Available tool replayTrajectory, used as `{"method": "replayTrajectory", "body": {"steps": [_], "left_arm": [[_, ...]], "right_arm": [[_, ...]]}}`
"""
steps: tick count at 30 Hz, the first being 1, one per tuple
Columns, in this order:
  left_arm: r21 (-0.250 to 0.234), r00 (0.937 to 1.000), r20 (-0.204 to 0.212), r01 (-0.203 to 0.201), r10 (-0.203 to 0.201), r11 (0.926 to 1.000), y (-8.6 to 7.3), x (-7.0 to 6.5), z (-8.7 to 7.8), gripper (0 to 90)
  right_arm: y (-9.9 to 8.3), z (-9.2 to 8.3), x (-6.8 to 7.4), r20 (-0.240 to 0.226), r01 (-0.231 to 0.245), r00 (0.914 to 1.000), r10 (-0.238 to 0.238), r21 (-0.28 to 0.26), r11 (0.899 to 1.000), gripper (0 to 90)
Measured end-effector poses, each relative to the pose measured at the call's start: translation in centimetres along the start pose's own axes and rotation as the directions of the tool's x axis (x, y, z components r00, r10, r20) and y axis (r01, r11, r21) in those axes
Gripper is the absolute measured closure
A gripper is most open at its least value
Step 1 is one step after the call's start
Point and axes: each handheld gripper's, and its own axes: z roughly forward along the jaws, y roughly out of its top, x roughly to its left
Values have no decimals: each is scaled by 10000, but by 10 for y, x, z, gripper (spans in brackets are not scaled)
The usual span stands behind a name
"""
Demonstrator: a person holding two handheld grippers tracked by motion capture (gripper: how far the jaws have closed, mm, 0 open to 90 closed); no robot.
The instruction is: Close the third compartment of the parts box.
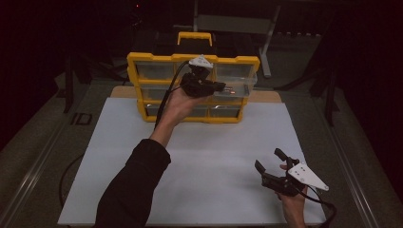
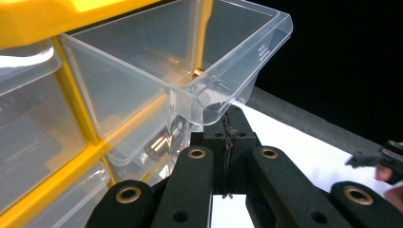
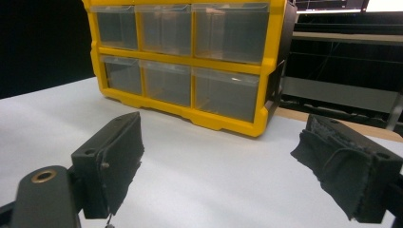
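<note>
On the white desk point(image 1: 199, 156), left tool point(image 1: 223, 86) pinches the clear plastic drawer point(image 2: 199, 71) of a yellow organizer point(image 1: 142, 85), partly pulled out; right tool point(image 1: 271, 166) rests spread.

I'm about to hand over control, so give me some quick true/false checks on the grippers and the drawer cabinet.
1. The left gripper is shut on the lip of a clear drawer. True.
2. That drawer is pushed fully into the cabinet. False: it sticks out from the cabinet front.
3. The right gripper is shut. False: its jaws stand wide apart with nothing between them.
4. The right gripper is at the cabinet. False: it is low over the white table, near its right front corner.
5. The cabinet frame is yellow, with a handle on top. True.
</note>
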Motion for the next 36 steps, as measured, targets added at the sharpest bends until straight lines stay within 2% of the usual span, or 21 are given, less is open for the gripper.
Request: {"method": "replayTrajectory", "body": {"steps": [4,6,10,15,17,18,21,22,23,24,25,26,30,33,35,36], "left_arm": [[1,9999,-105,-44,44,10000,2,0,4,900],[46,9994,-317,-124,126,9999,3,0,10,900],[216,9974,-717,-22,38,9998,0,4,21,900],[413,9932,-1123,364,-316,9985,-8,14,36,900],[469,9894,-1369,548,-480,9974,-10,19,41,900],[437,9852,-1584,737,-659,9963,-11,23,44,900],[410,9817,-1724,885,-802,9952,-12,26,46,900],[415,9755,-2005,1003,-900,9941,-13,28,47,900],[415,9755,-2005,1003,-900,9941,-13,28,47,900],[313,9683,-2234,1215,-1116,9921,-14,30,47,900],[313,9683,-2234,1215,-1116,9921,-14,30,47,900],[148,9639,-2342,1335,-1263,9909,-15,31,47,900],[40,9626,-2388,1328,-1280,9911,-15,30,48,900],[-9,9647,-2337,1248,-1216,9922,-16,29,45,900],[-55,9699,-2207,1043,-1029,9945,-16,28,40,898],[-39,9755,-2069,752,-744,9972,-17,27,31,884]], "right_arm": [[0,-1,0,-11,5,10000,-5,-23,10000,137],[1,-1,0,8,20,10000,-20,-32,10000,137],[1,-2,0,7,-10,10000,10,-97,10000,137],[1,-2,-1,-21,-3,10000,2,-86,10000,137],[1,-2,0,-30,7,10000,-7,-86,10000,137],[1,-2,-1,-25,-20,10000,20,-88,10000,137],[1,-2,-1,-6,-26,10000,26,-95,10000,137],[1,-2,-1,-20,-30,10000,30,-93,10000,137],[1,-2,-1,-20,-30,10000,30,-93,10000,137],[1,-2,-1,-37,-30,10000,30,-99,9999,137],[1,-2,-1,-37,-30,10000,30,-99,9999,137],[1,-2,-1,-30,-21,10000,21,-118,9999,137],[1,-3,-1,-24,-27,10000,26,-125,9999,137],[1,-3,-1,-24,-32,10000,32,-125,9999,137],[1,-3,-1,-35,-15,10000,14,-121,9999,137],[1,-2,-1,-42,-32,10000,32,-110,9999,137]]}}
